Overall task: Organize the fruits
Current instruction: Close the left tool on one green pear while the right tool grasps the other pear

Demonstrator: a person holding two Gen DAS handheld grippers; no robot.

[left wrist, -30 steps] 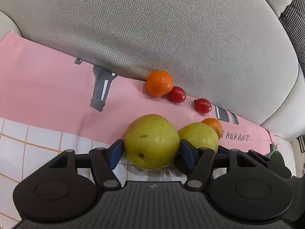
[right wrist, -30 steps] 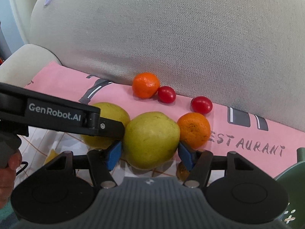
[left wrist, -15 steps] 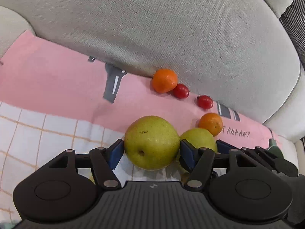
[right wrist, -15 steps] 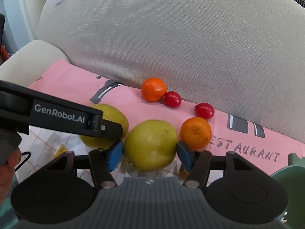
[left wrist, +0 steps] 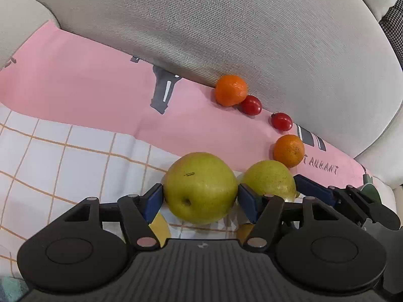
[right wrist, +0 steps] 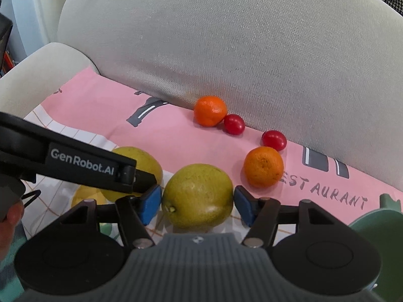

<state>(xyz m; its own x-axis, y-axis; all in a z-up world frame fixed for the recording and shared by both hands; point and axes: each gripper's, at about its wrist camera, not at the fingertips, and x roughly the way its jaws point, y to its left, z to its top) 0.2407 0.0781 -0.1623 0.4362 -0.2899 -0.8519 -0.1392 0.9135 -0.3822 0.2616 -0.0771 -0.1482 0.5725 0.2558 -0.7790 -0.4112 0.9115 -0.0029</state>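
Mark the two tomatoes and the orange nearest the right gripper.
Left tomato (right wrist: pixel 234 124), right wrist view, centre of skin.
Right tomato (right wrist: pixel 274 140), right wrist view, centre.
Near orange (right wrist: pixel 263 166), right wrist view, middle of peel.

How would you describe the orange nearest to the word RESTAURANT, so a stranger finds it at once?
Start at the grey sofa backrest, then the pink cloth below it. The orange lies beside the printed lettering, away from the backrest, unlike the other orange.
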